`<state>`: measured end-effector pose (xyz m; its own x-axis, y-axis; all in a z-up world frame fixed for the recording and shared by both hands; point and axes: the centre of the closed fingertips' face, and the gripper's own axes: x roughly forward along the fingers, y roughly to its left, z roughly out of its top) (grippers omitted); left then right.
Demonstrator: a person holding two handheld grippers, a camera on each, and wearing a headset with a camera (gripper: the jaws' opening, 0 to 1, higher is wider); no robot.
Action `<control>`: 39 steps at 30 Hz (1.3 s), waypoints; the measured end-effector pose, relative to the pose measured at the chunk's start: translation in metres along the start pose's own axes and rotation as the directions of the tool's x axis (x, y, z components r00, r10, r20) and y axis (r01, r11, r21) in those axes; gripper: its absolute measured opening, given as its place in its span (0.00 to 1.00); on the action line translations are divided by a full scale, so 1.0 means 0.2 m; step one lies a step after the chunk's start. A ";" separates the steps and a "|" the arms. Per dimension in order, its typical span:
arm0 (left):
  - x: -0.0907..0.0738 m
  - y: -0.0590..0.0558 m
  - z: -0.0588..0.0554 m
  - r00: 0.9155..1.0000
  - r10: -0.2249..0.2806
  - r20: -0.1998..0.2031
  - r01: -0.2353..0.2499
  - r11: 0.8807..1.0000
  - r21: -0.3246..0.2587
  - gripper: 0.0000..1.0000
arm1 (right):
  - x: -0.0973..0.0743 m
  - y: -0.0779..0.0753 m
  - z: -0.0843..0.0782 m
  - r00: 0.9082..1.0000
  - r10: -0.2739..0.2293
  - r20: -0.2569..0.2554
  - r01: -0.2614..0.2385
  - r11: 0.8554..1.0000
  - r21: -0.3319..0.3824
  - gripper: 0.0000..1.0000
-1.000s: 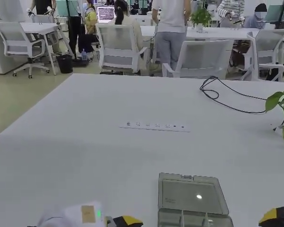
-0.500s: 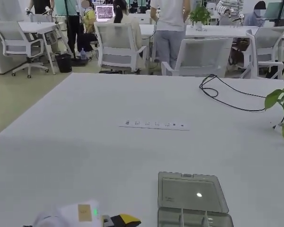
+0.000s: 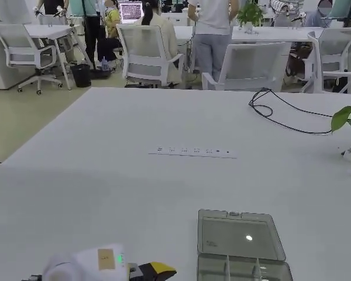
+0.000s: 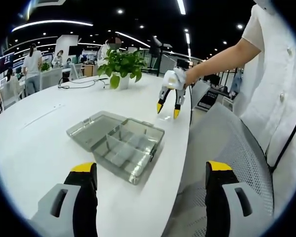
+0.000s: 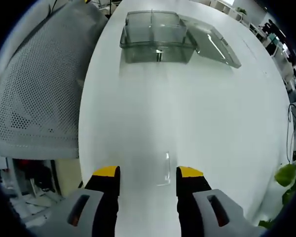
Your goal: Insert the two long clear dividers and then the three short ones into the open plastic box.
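Note:
The open clear plastic box (image 3: pixel 244 270) lies at the near table edge with its lid (image 3: pixel 240 235) flat behind it. Clear partitions stand inside the box (image 4: pixel 126 146). In the left gripper view my left gripper (image 4: pixel 151 168) is wide open with nothing between its jaws, and it faces the box from the side. Its yellow tip shows in the head view as the left gripper (image 3: pixel 157 270). My right gripper (image 5: pixel 148 172) is open and hangs over a small clear divider (image 5: pixel 164 170) that lies flat on the table, nearer its right jaw. The box (image 5: pixel 158 37) lies far ahead of it. A hand holds the right gripper (image 4: pixel 168 106) beyond the box.
A flush power strip (image 3: pixel 193 152) sits mid-table and a black cable (image 3: pixel 281 111) loops at the back right. A potted plant (image 4: pixel 119 64) stands past the box. A mesh chair (image 5: pixel 39 84) is close to the table edge. People and chairs fill the room behind.
A yellow gripper tip at the head view's bottom right corner one second ago has moved out of that frame. The head camera has tilted slightly. The box has not moved.

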<state>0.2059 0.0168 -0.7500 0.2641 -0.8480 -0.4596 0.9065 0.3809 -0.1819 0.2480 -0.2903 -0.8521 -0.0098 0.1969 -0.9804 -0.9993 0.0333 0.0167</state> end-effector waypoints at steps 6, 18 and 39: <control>0.00 0.00 0.00 1.000 0.002 0.002 -0.002 1.000 -0.007 0.92 | 0.04 0.01 -0.02 1.000 0.003 -0.022 -0.004 1.000 -0.027 0.44; -0.01 0.02 -0.01 1.000 0.006 0.005 -0.006 1.000 -0.009 0.92 | 0.03 0.00 -0.02 1.000 -0.017 -0.023 0.016 0.998 -0.053 0.34; -0.04 0.02 0.00 1.000 0.024 0.015 -0.023 1.000 -0.015 0.91 | -0.03 0.01 0.05 0.997 -0.079 0.015 0.080 0.997 -0.019 0.33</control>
<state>0.2084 0.0248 -0.7475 0.2903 -0.8442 -0.4506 0.8952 0.4060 -0.1839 0.2458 -0.2817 -0.8439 0.0700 0.2087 -0.9755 -0.9974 0.0304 -0.0650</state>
